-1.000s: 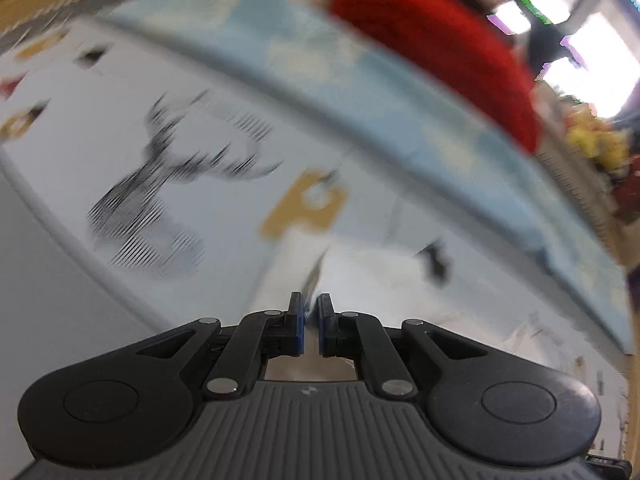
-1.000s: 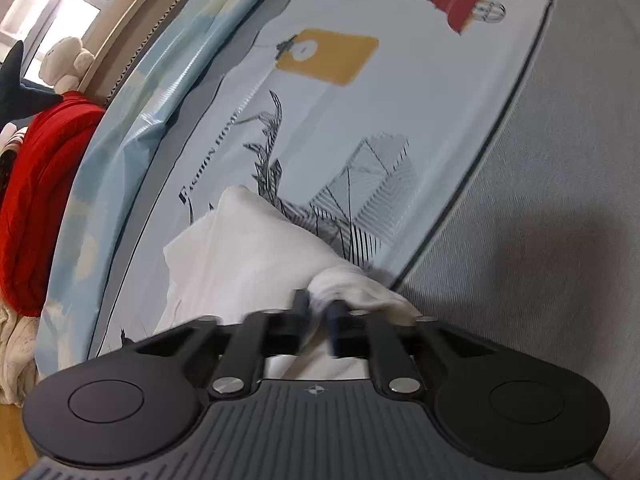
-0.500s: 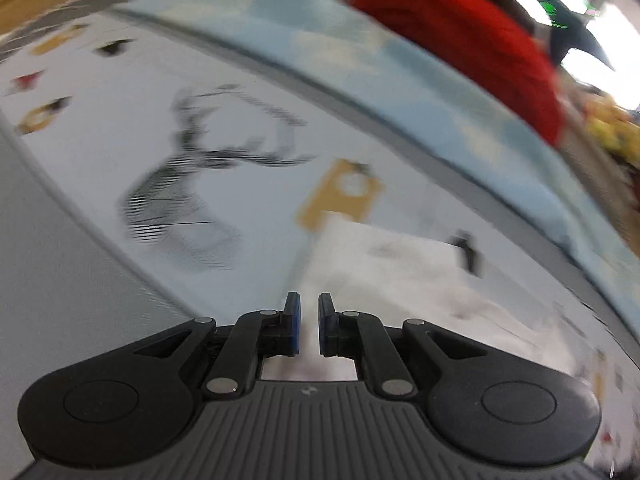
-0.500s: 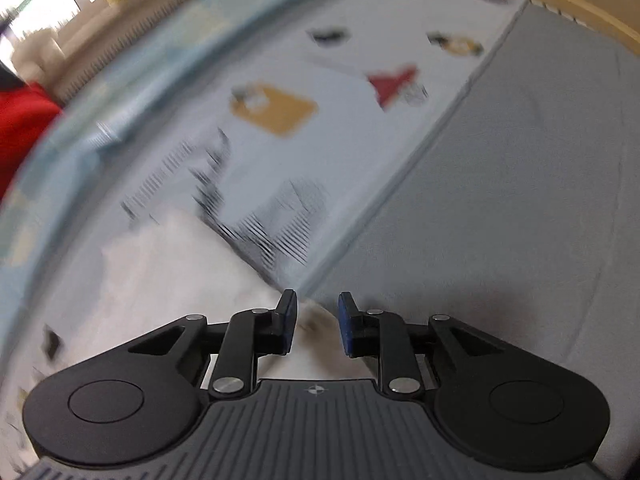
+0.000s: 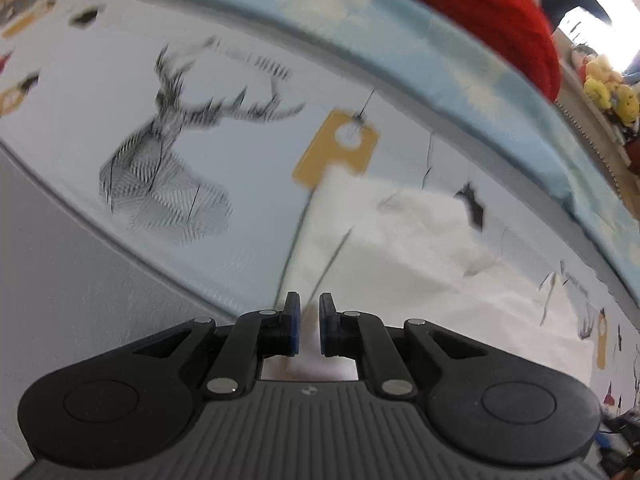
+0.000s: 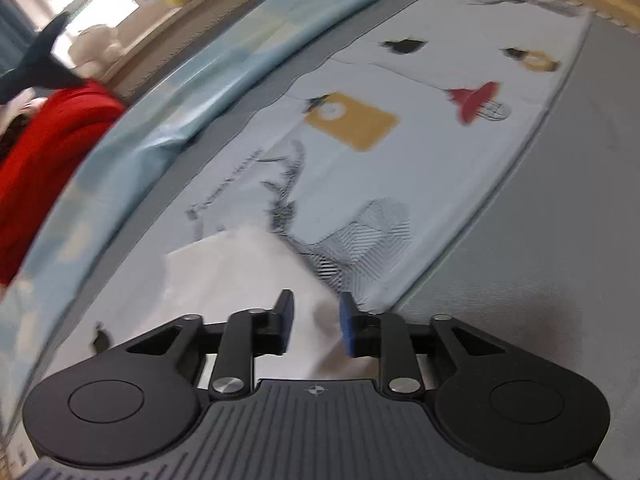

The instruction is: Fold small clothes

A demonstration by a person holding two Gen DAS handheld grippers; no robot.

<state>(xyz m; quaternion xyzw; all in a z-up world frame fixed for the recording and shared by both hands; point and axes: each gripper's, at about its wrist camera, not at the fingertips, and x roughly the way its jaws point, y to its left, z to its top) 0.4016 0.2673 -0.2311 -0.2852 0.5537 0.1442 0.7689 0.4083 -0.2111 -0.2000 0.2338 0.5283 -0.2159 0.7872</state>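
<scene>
left gripper [image 5: 309,322] narrowly parted, right gripper [image 6: 316,326] wide, both empty | risk: 1 jaw snags white garment [image 5: 400,256], undoing fold

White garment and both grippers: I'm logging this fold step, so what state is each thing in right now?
White garment: lying on the printed sheet, partly folded, held by neither gripper.
Left gripper: narrowly open, over the garment's edge, nothing visibly pinched.
Right gripper: open wide, empty, above the garment's corner.
Printed sheet: spread flat over the grey surface.
Red knit: bunched up beyond the blue cloth.
</scene>
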